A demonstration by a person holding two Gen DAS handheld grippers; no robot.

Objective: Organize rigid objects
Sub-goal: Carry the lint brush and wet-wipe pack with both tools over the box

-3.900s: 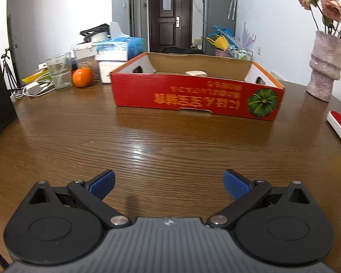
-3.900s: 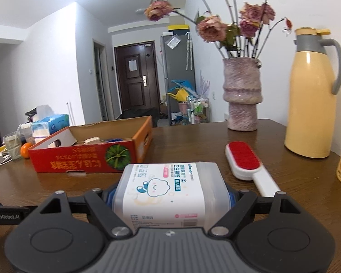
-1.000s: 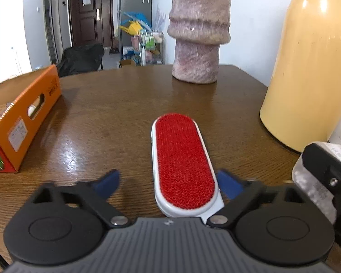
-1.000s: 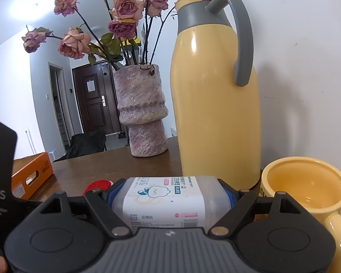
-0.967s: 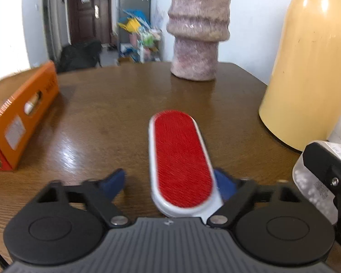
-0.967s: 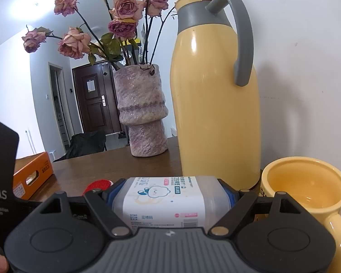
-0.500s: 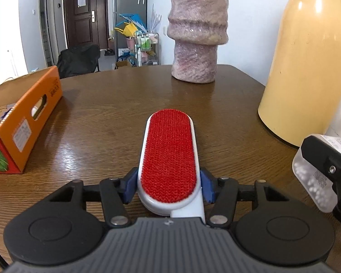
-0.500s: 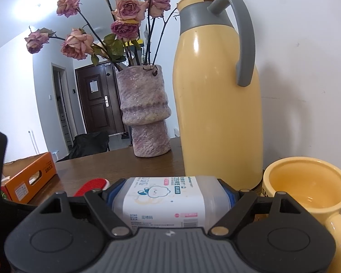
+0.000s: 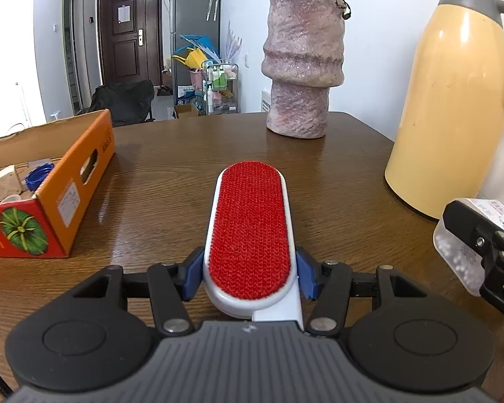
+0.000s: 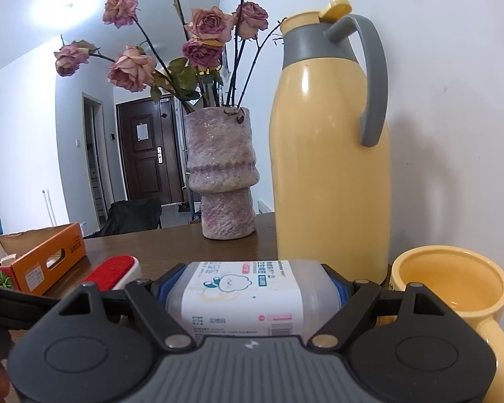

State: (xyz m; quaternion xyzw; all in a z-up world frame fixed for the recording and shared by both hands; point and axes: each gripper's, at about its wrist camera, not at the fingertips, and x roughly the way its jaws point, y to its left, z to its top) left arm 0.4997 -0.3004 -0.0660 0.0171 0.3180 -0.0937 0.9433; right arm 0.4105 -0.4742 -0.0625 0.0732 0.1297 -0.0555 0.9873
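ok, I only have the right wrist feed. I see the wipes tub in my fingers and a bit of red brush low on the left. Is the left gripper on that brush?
Observer: Yes. The left gripper is closed on the lint brush, blue pads against both white edges near the handle end; its jaws have just been closing.
Operator: Which way does the brush point?
Observer: Red face up, tip toward the vase.
Operator: Is there room in the box?
Observer: The cardboard box holds a blue cap and white items at the end I can see; the rest is out of frame.
Operator: Is the right gripper close?
Observer: The right gripper with the wipes tub shows at the left view's right edge, clear of the brush.
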